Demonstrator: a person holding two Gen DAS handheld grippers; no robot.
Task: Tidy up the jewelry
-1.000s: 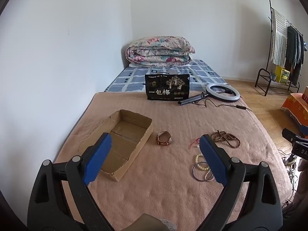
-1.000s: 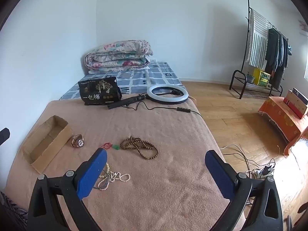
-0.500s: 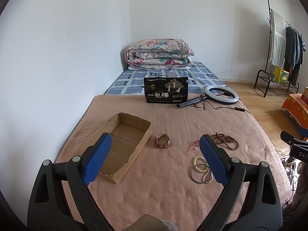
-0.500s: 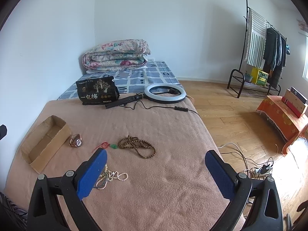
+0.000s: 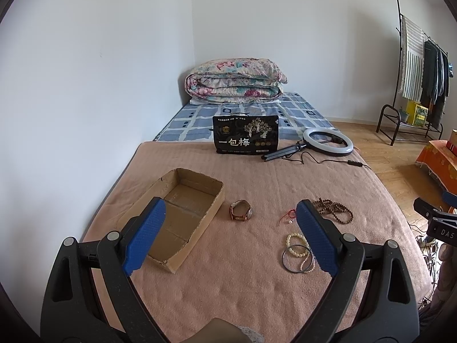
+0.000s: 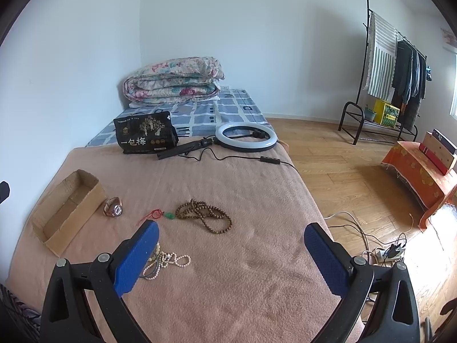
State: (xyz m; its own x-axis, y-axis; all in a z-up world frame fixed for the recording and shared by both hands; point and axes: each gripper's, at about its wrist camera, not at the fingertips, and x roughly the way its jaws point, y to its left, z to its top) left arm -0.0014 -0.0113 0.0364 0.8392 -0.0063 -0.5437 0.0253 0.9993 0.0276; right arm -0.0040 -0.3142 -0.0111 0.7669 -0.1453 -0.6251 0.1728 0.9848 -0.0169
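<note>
- Left gripper (image 5: pixel 230 211): jaws wide apart, nothing held, above blanket (image 5: pixel 242 285).
- Right gripper (image 6: pixel 228 235): jaws wide apart too, nothing held.
- Watch (image 5: pixel 240 211) just right of cardboard box (image 5: pixel 200 228).
- Wooden beads (image 6: pixel 205 214), pearl bracelets (image 6: pixel 168 260) loose on blanket, well apart from box.

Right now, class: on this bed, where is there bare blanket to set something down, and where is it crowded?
Free: the wide strip between the black bag and the wooden beads, and the patch right of the pearl bracelets. The cardboard box is empty too. Crowded: watch, red cord pendant, beads and bracelets cluster together.
</note>
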